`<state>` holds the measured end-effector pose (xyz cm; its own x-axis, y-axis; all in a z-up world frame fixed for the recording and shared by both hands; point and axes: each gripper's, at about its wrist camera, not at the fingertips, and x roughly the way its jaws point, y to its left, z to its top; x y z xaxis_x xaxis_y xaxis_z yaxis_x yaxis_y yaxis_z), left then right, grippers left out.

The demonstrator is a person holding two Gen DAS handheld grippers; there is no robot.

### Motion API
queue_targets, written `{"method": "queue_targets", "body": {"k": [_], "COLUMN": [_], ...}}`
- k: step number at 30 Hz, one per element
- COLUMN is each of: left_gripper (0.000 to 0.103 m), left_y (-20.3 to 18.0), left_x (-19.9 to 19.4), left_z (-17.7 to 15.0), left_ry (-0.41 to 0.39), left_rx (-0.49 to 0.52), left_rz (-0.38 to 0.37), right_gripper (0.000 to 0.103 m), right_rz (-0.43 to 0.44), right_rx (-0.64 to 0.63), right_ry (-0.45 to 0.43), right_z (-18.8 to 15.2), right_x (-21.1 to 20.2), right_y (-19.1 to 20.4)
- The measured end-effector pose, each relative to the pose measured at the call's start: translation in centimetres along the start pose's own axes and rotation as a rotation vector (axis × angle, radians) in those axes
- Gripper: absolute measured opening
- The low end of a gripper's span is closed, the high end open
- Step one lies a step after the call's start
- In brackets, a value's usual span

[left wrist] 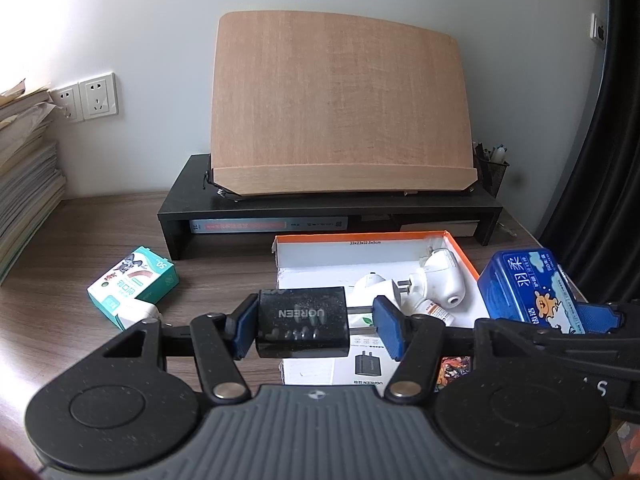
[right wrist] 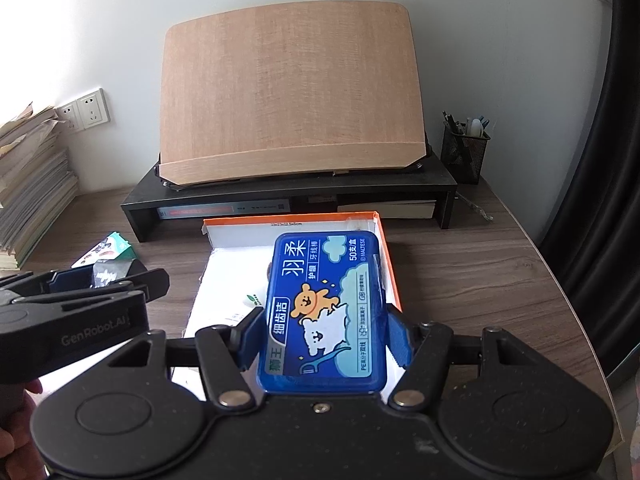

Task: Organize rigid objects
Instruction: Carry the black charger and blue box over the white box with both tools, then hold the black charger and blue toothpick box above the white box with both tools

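My left gripper (left wrist: 316, 314) is shut on a black UGREEN charger (left wrist: 302, 322), held in the air over the left front edge of an orange-rimmed white cardboard box (left wrist: 360, 240). White plug adapters (left wrist: 444, 276) and a small tube lie in the box. My right gripper (right wrist: 325, 320) is shut on a blue floss-pick case (right wrist: 326, 312) with a bear picture, held flat above the same box (right wrist: 288, 222). The two grippers are side by side: the right one (left wrist: 600, 316) shows at the left view's right edge, and the left one (right wrist: 100, 280) at the right view's left edge.
A green and white carton (left wrist: 132, 284) and a white charger (left wrist: 140, 314) lie on the wooden desk, left of the box. Behind stands a black riser (left wrist: 328, 208) carrying a wooden book stand (left wrist: 340, 112), with a mesh pen holder (right wrist: 464, 152) to its right. Papers (left wrist: 24, 168) are stacked at far left.
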<state>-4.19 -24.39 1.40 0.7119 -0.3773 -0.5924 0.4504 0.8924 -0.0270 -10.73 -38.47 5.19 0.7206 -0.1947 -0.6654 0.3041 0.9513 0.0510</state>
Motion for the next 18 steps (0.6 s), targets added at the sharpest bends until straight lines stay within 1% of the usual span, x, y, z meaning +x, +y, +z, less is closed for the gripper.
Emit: {"method": "queue_targets", "body": {"k": [11, 18], "left_gripper": [0.061, 0.061], "left_y": [0.02, 0.16], "left_x": [-0.13, 0.03], "left_z": [0.17, 0.27], "left_ry": [-0.011, -0.010], "left_rx": [-0.002, -0.006], "left_rz": [0.018, 0.014], "right_gripper": [0.074, 0.074], "right_rz": [0.022, 0.024], "right_rx": [-0.015, -0.017], "right_ry": [-0.008, -0.009], "right_z": [0.11, -0.11], "right_x": [0.07, 0.16], "right_y": [0.49, 0.76]}}
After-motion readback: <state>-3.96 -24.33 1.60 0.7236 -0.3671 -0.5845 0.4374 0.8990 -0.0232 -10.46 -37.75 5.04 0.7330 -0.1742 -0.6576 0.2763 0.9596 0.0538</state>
